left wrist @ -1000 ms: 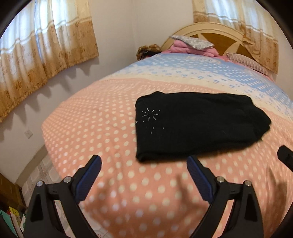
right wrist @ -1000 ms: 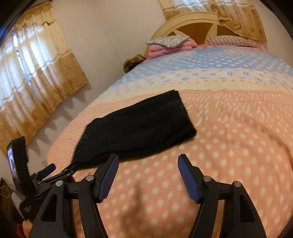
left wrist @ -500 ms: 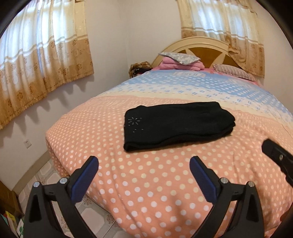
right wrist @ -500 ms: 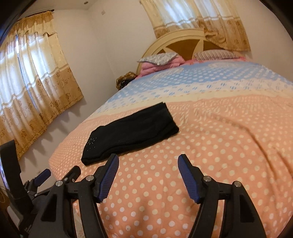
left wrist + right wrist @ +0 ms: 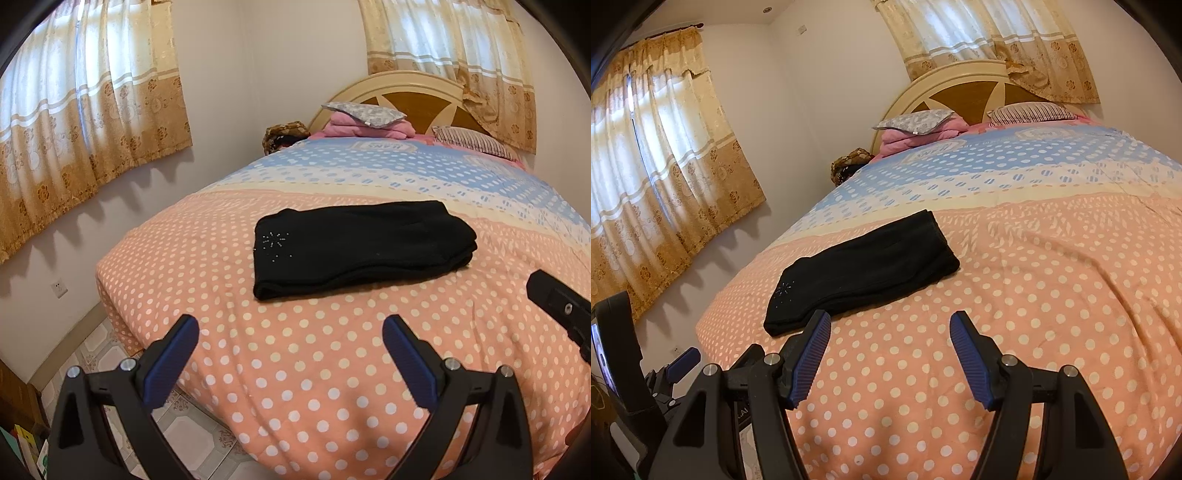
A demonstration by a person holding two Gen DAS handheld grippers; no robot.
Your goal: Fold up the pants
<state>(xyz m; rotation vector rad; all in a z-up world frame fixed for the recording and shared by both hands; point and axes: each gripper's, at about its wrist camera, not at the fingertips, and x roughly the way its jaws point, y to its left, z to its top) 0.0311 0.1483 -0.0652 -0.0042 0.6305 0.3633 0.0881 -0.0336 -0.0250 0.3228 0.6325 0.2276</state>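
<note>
Two grippers: both are wide open and hold nothing.
Left gripper [image 5: 290, 334]: its blue fingers [image 5: 170, 360] stand far apart. It hangs over the near corner of the bed, above the bed's edge and the floor [image 5: 107, 350].
Right gripper [image 5: 890, 332]: its blue fingers [image 5: 969, 360] are spread wide too. It hangs over the pink dotted part of the bed, a bit back from the pants.
Pants [image 5: 360, 245]: black, folded into a flat, long bundle. They lie on the pink part of the bed cover [image 5: 321, 369], apart from both grippers. A small sparkly star sits near their left end.
Pants edges: the near edge is a thick, rounded fold. The right end looks like stacked layers.
Room on the bed: lots of bare cover lies in front of the pants, to their right and behind them.
Bed edge: the left side of the bed drops down to the tiled floor, close to the wall [image 5: 55, 243].
Far end: pillows [image 5: 364, 114] and a headboard [image 5: 406, 94], well apart from the pants.
</note>
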